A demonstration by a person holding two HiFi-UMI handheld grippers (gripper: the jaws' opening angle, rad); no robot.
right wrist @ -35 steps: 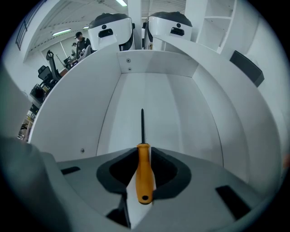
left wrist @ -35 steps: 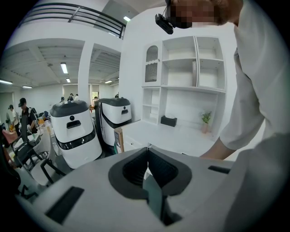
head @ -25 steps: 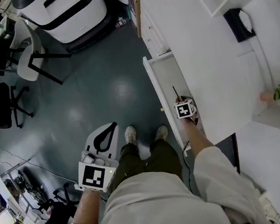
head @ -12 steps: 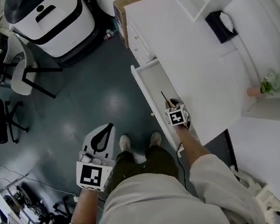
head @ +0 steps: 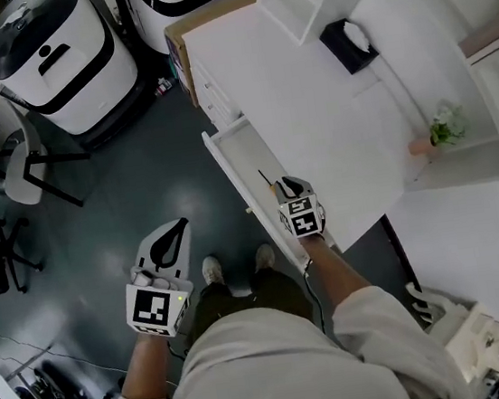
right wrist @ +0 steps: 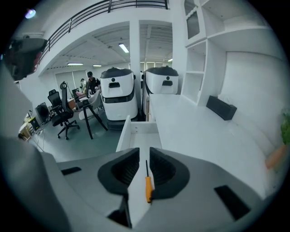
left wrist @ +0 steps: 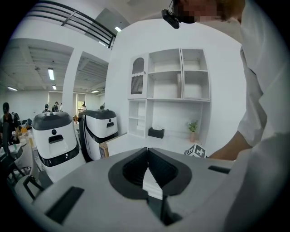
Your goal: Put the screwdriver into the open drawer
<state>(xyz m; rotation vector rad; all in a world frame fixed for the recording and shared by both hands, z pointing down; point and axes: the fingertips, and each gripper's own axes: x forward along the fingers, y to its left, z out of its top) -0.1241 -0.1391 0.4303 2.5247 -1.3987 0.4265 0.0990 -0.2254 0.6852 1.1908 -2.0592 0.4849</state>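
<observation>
One view alone shows the screwdriver point(right wrist: 147, 186) between the right gripper's point(right wrist: 144, 153) parted jaws; left gripper point(left wrist: 147, 150) clenched.

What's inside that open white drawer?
An orange-handled screwdriver shows between the right gripper's parted jaws, over the drawer's white floor. The rest of the visible floor looks bare. The gripper hides the near end.

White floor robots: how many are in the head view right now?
2. One white floor robot stands at the top left; the second is right of it, cut by the top edge, by the desk's end. Others may sit outside the frame.
</observation>
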